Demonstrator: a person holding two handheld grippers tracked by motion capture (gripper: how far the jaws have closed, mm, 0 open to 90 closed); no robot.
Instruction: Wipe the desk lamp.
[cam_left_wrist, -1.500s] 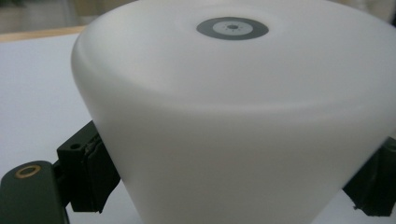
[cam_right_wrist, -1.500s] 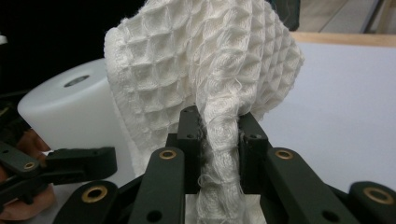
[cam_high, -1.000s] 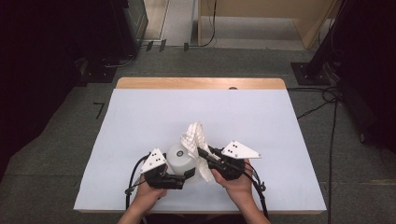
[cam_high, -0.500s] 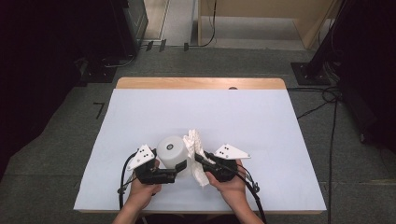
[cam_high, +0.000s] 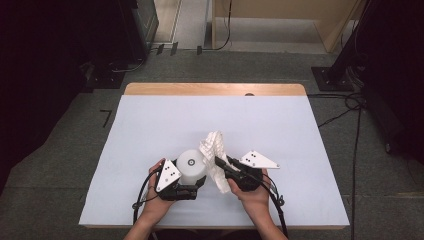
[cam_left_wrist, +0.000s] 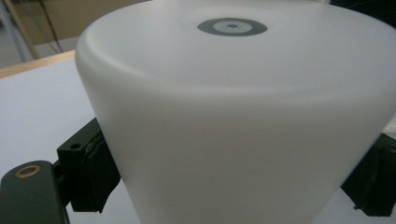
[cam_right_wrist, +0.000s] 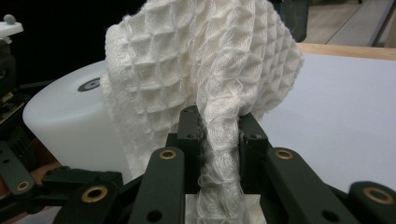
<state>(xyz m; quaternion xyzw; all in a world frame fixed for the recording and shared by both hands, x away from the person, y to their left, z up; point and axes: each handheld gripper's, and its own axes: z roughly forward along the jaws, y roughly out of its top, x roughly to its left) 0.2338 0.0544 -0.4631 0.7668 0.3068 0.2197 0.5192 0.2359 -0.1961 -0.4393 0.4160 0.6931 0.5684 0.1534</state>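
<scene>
Waffle-weave cloth (cam_right_wrist: 201, 70) is pinched in a bunched fold between the nearly closed jaws of the right gripper (cam_right_wrist: 218, 140), draped against the white cylinder's side, probably to wipe it. Left gripper (cam_high: 192, 187) clamps that white plastic cylinder (cam_left_wrist: 233, 116) steady near the table's (cam_high: 150, 120) front edge; its grey ring mark carries no readable writing

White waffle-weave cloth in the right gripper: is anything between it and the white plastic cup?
Nothing visible. The white waffle-weave cloth, pinched in the right gripper, hangs right beside the upturned white plastic cup, which the left gripper clamps by its sides. In the right gripper view, cloth overlaps the cup's edge.
</scene>
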